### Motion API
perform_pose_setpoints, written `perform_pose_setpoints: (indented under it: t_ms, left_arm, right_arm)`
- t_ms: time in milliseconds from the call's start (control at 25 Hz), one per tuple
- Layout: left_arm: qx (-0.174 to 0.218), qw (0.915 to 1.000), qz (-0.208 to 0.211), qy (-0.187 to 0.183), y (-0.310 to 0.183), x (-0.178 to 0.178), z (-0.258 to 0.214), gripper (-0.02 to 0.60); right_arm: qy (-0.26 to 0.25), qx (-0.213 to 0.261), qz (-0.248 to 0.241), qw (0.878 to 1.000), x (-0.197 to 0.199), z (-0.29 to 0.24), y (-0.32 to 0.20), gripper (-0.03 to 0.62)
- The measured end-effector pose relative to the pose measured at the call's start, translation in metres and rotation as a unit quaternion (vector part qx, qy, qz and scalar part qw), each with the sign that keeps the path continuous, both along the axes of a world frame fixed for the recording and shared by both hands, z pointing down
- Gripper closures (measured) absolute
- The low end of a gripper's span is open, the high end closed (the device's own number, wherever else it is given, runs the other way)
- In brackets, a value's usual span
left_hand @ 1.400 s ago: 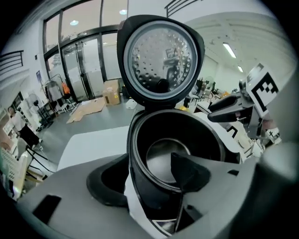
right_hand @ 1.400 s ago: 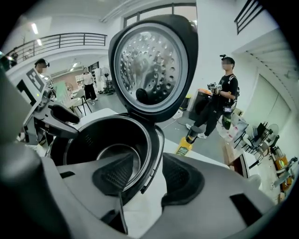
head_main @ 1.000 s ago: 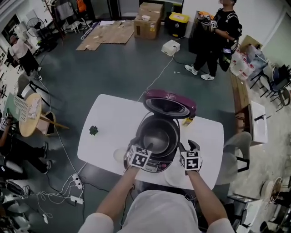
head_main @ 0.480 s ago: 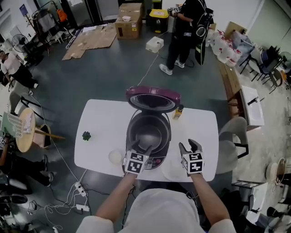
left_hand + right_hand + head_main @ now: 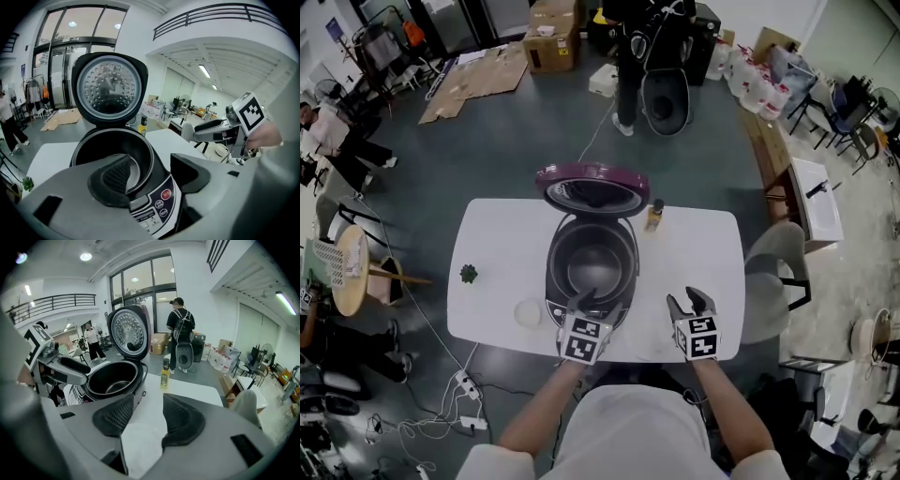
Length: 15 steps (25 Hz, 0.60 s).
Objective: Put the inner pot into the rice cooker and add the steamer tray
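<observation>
The rice cooker (image 5: 591, 272) stands mid-table with its purple lid (image 5: 592, 187) raised. The metal inner pot (image 5: 592, 262) sits inside it, its bottom also showing in the left gripper view (image 5: 136, 166) and the right gripper view (image 5: 110, 380). My left gripper (image 5: 589, 305) hovers open over the cooker's front control panel (image 5: 157, 204), nothing between its fingers. My right gripper (image 5: 692, 305) is open to the right of the cooker, above a white round tray (image 5: 140, 441) that lies flat near the table's front edge (image 5: 647, 342).
A yellow-labelled bottle (image 5: 654, 216) stands behind the cooker on the right. A small white round dish (image 5: 528, 312) lies left of the cooker and a green object (image 5: 469, 274) further left. A person with a backpack (image 5: 180, 333) stands beyond the table.
Both grippers have drawn back from the cooker's opening toward the table's front edge. The left fingertips, earlier over the pot, now sit at the front panel. The person behind has walked left.
</observation>
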<state>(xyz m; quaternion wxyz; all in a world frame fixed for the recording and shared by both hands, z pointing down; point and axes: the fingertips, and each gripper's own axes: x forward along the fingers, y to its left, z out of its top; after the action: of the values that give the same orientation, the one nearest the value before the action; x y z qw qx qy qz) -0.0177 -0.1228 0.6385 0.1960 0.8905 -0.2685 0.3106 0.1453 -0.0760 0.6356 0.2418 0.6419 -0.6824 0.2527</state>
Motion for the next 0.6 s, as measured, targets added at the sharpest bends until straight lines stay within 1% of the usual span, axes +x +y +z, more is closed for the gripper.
perform_pose_setpoints:
  t_ms: [240, 480, 600]
  left_arm:
    - [-0.007, 1.0000, 0.007, 0.002, 0.031, 0.026, 0.000, 0.301]
    - [-0.005, 0.9999, 0.015, -0.004, 0.065, 0.041, -0.002, 0.303]
    - [-0.013, 0.9997, 0.016, -0.008, 0.081, 0.046, 0.004, 0.304]
  right_arm:
    - [-0.010, -0.010, -0.009, 1.000, 0.014, 0.009, 0.022, 0.384]
    - [-0.013, -0.019, -0.030, 0.999, 0.017, 0.017, 0.038, 0.384]
    - [-0.015, -0.027, -0.042, 0.999, 0.016, 0.025, 0.045, 0.384]
